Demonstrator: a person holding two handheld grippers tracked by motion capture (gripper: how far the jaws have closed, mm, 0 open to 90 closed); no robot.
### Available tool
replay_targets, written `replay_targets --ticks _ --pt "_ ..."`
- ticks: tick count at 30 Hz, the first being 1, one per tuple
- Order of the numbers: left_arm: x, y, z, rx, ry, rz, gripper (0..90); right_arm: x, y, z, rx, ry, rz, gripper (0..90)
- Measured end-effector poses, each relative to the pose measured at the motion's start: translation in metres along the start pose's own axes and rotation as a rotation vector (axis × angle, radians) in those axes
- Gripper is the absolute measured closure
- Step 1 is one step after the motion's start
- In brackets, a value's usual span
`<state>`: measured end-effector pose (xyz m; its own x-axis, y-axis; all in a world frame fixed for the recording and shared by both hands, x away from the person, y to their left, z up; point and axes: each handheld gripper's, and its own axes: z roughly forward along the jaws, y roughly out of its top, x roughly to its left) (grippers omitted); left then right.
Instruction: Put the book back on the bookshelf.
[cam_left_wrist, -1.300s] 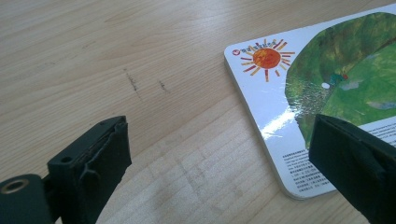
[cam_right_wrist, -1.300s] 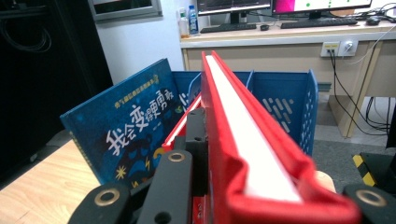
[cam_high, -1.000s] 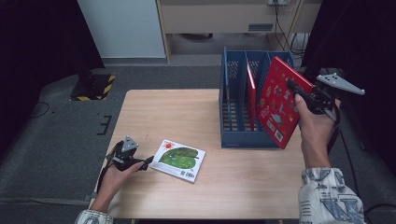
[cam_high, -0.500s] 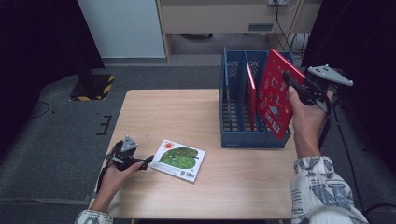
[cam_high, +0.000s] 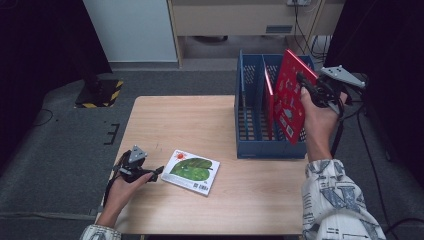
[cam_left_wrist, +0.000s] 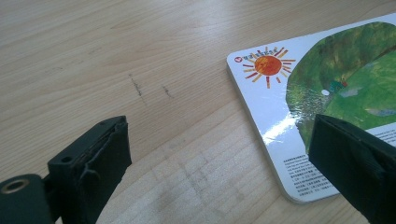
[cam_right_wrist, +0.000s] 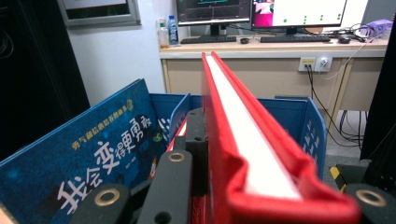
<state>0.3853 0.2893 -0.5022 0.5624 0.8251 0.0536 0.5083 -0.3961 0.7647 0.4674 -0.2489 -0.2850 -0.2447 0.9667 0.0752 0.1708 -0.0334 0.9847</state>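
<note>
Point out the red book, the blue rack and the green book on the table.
red book (cam_high: 289, 97), high view, middle of its cover
blue rack (cam_high: 270, 149), high view, near wall
green book (cam_high: 192, 170), high view, middle of its cover

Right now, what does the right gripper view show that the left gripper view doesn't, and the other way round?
Right gripper view: the red book clamped edge-on in the right gripper, a dark blue book leaning in the blue rack, and a desk with monitors behind. Left gripper view: the green picture book flat on the wooden table, with the left gripper open over its corner. Shared: nothing beyond each gripper's own black jaws.
</note>
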Motion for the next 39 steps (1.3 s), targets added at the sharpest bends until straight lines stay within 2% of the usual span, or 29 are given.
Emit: replay_targets --ticks 9,24,28,39 --pt "-0.001 0.001 0.0 0.0 -0.003 0.003 4.7 -0.003 -0.002 0.008 -0.009 -0.014 0.015 79.8" --pt "0.0 0.0 0.0 -0.005 -0.002 -0.003 4.8 0.005 -0.011 0.046 0.033 -0.051 -0.008 79.6" --pt "-0.001 0.0 0.0 -0.006 -0.003 -0.003 4.9 0.005 -0.013 0.055 0.04 -0.065 -0.001 79.6" --pt "-0.002 0.001 0.001 -0.004 -0.006 0.0 5.0 0.007 -0.024 0.068 0.056 -0.086 -0.009 79.4"
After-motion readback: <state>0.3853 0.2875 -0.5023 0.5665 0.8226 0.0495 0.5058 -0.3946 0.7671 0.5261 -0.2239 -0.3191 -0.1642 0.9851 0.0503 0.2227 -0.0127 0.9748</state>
